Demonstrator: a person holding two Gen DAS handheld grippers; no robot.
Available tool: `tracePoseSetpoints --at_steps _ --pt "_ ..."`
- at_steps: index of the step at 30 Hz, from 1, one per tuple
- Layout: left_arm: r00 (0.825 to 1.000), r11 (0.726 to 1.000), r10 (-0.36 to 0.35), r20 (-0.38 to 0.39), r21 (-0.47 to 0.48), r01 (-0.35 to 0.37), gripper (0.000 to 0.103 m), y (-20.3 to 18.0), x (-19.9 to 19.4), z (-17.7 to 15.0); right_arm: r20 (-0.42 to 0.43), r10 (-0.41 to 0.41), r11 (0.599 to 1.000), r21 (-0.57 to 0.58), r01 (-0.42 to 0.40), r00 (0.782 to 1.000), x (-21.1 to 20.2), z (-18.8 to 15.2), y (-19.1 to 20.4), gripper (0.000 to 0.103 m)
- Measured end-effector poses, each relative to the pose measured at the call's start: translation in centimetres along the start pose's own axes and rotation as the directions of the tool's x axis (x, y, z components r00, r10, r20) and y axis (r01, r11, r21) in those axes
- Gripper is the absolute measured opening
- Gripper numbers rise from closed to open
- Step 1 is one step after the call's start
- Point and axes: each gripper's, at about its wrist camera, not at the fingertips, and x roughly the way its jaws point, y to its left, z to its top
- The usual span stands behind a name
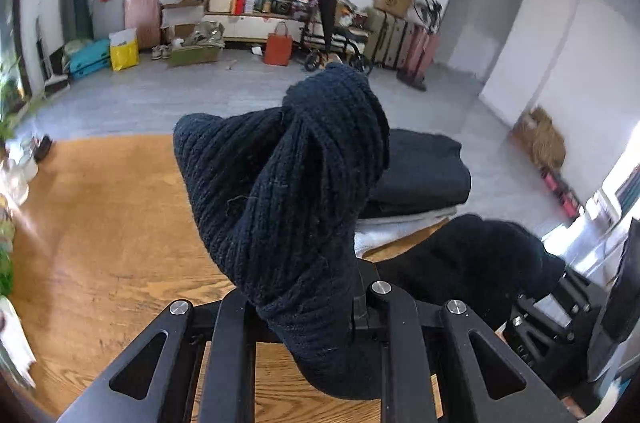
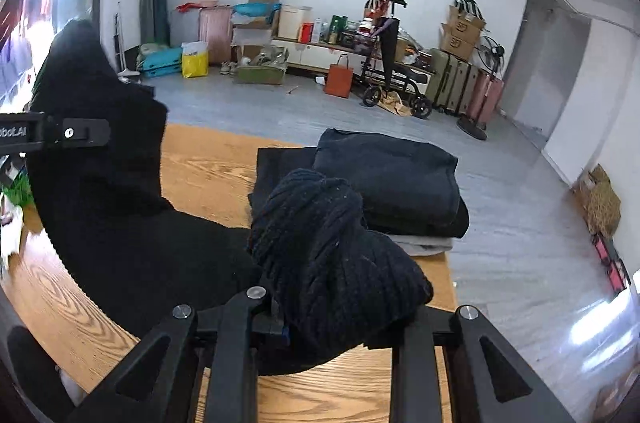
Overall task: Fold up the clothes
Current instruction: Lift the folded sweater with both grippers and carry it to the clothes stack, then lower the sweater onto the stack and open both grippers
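Observation:
A dark navy ribbed knit garment [image 1: 296,191] hangs bunched between both grippers above the wooden table [image 1: 100,223]. My left gripper [image 1: 316,307] is shut on one end of it; the cloth hides the fingertips. My right gripper [image 2: 332,307] is shut on the other end [image 2: 332,255], and the cloth sags in a dark band [image 2: 120,215] toward the left gripper [image 2: 60,133] at the left edge. The right gripper also shows in the left wrist view [image 1: 560,303].
A stack of folded dark clothes [image 2: 392,183] on a pale folded piece [image 2: 424,245] lies at the table's far right [image 1: 424,175]. The table edge [image 2: 450,275] drops to grey floor. Boxes, suitcases and a walker [image 2: 392,79] line the far wall.

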Motion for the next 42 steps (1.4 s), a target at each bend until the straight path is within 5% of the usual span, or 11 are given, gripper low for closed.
tracePoseSetpoints --at_steps 6,15,22,29,32,34,39,42 --pt "0.998 0.999 -0.02 -0.056 0.036 0.022 0.019 -2.8 2.1 2.3 -0.02 0.076 0.992 0.098 -0.073 0.997 1.4 0.1 -5.7 0.025" --pt "0.997 0.999 -0.022 -0.074 0.048 0.026 0.019 -6.1 3.6 6.3 0.008 -0.018 0.999 0.051 0.017 1.0 1.2 2.6 -10.0 0.025" --pt "0.995 0.997 -0.054 0.089 0.063 0.048 0.019 -8.5 0.0 11.9 0.113 -0.069 0.998 0.004 0.069 0.991 -2.7 7.4 -12.3 0.025" --pt "0.973 0.998 -0.067 0.219 -0.001 0.069 0.019 -8.7 3.6 16.5 0.249 -0.239 0.97 0.018 0.243 0.938 -3.1 12.2 -15.3 0.025" --pt "0.962 0.997 -0.062 0.268 -0.02 0.069 0.019 -7.5 7.1 17.0 0.275 -0.26 0.965 0.055 0.255 0.926 -0.4 13.6 -16.7 0.025" --pt "0.97 0.998 -0.037 0.239 -0.044 0.049 0.019 -6.0 11.8 16.2 0.265 -0.258 0.966 0.088 0.243 0.929 2.9 13.9 -17.8 0.025" --pt "0.997 0.995 0.078 0.002 -0.057 -0.078 0.019 -2.9 24.5 13.5 0.079 -0.222 0.968 0.137 0.21 0.972 15.4 11.3 -19.9 0.025" --pt "0.995 0.997 0.077 -0.068 -0.007 -0.078 0.02 -2.4 26.7 12.2 -0.101 -0.232 0.97 0.053 0.238 0.968 22.5 8.1 -19.9 0.025"
